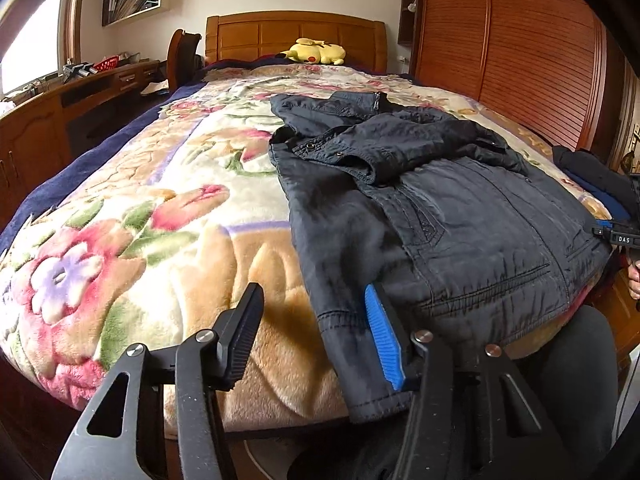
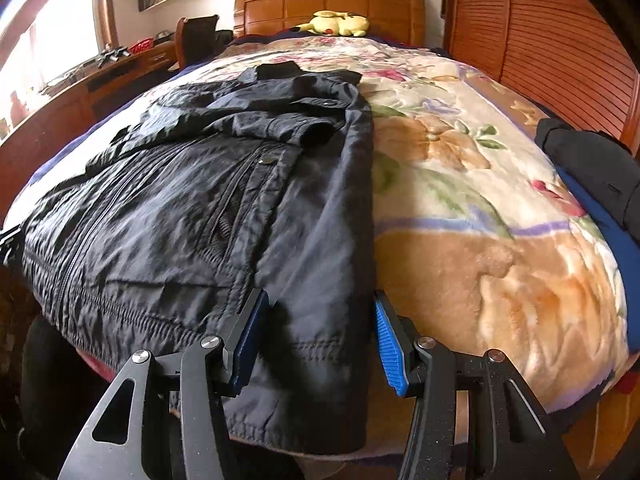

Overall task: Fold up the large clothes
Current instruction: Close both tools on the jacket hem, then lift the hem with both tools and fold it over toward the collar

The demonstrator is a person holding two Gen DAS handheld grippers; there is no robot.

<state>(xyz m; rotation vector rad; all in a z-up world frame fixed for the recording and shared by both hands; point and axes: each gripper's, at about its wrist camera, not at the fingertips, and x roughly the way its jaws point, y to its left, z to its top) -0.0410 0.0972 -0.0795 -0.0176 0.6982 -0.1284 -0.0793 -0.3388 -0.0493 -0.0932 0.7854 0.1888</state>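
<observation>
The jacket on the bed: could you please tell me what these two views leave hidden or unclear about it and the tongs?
- Jacket hem: in both views it drops over the bed's edge behind the tongs.
- Left tongs: open; whether the blue pad touches the cloth is unclear.
- Right tongs: open astride the hem; contact unclear.
- Dark clothes pile: cut off by the right edge.

One dark jacket (image 1: 440, 200) spread on one floral blanket (image 1: 168, 208), both sleeves folded across its front. One yellow plush (image 1: 316, 51) by one wooden headboard (image 1: 296, 34), one chair (image 1: 182, 56), one red basket (image 1: 107, 63). Two grippers, left (image 1: 316, 336) and right (image 2: 320, 340), each with two fingers spread apart.
</observation>
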